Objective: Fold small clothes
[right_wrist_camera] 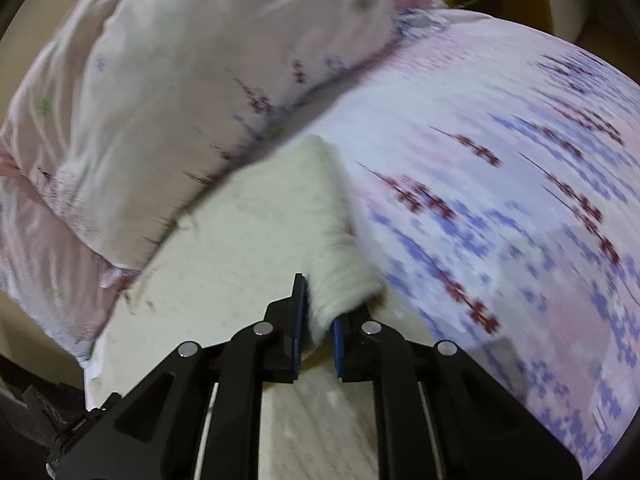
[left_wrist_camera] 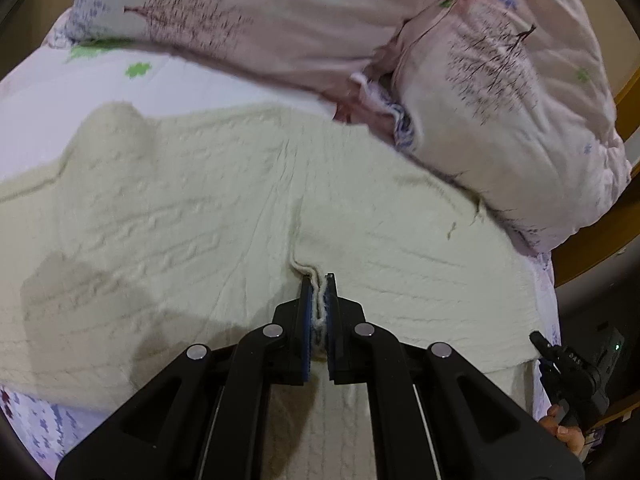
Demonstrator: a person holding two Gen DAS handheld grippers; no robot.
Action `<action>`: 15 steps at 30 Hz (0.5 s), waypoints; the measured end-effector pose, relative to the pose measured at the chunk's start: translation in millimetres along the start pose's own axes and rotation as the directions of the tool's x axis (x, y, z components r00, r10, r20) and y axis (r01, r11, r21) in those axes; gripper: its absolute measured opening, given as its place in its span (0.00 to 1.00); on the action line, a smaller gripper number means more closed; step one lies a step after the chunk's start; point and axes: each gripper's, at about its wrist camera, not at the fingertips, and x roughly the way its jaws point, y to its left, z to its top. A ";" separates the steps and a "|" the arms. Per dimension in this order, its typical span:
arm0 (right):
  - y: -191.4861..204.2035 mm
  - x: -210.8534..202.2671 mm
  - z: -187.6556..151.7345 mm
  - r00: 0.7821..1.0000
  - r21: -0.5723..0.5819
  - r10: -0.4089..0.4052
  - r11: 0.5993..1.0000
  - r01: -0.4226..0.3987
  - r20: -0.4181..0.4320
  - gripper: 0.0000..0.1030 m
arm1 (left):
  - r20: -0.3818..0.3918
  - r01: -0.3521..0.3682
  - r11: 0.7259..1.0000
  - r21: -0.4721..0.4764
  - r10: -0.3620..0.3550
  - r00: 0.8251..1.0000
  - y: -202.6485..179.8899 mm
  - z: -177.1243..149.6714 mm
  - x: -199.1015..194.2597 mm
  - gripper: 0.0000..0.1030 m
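Both sets of jaws are pinched on cloth: the left gripper [left_wrist_camera: 319, 296] has its blue pads nearly together on a thin raised ridge of the cream knit sweater [left_wrist_camera: 240, 220], and the right gripper [right_wrist_camera: 320, 304] is clamped on a thicker bunched-up bit of the same sweater [right_wrist_camera: 256, 240], jaws a little further apart around it.

Stuff around: a pink floral pillow [left_wrist_camera: 512, 112] sits just beyond the sweater and overlaps its far edge, with a second pillow [left_wrist_camera: 240, 12] behind it. In the right wrist view the same pillow [right_wrist_camera: 168, 112] crowds the sweater's left side. So the far side is pretty blocked.

The floral bedsheet [right_wrist_camera: 500, 180] is wide open to the right of the right gripper. In the left view the sweater's right edge runs near the bed's edge, where a wooden frame [left_wrist_camera: 600, 248] shows. The other gripper shows up low on the right there, with a hand [left_wrist_camera: 564, 434] on it.

Sweater lies spread flat on the sheet, stretching out ahead of both grippers and under them. Right view is motion-blurred.
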 end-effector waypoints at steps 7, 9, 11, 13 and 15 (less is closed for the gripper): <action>5.0 -36.4 -12.9 0.961 -0.016 -0.231 0.972 0.236 0.154 0.50 | -0.006 0.019 1.000 -0.010 -0.019 1.000 2.1 -1.7 -2.0 0.05; 12.2 -51.4 -14.8 0.943 -0.039 -0.241 0.966 0.256 0.230 0.52 | -0.012 0.043 0.999 -0.025 -0.044 0.999 5.4 -2.2 -4.1 0.06; 27.9 -61.4 -13.8 0.955 -0.104 -0.166 0.975 0.196 0.247 0.55 | 0.004 0.050 0.998 -0.042 -0.050 0.999 10.4 -4.0 -15.3 0.13; 46.2 -60.8 -15.8 0.979 -0.191 -0.056 0.977 0.095 0.197 0.57 | 0.038 0.070 0.997 -0.036 -0.069 0.997 15.1 -7.2 -32.6 0.30; 78.8 -52.1 -27.1 0.994 -0.336 0.043 0.942 -0.007 0.102 0.57 | 0.084 0.083 0.996 -0.039 -0.079 0.993 24.2 -12.5 -55.0 0.55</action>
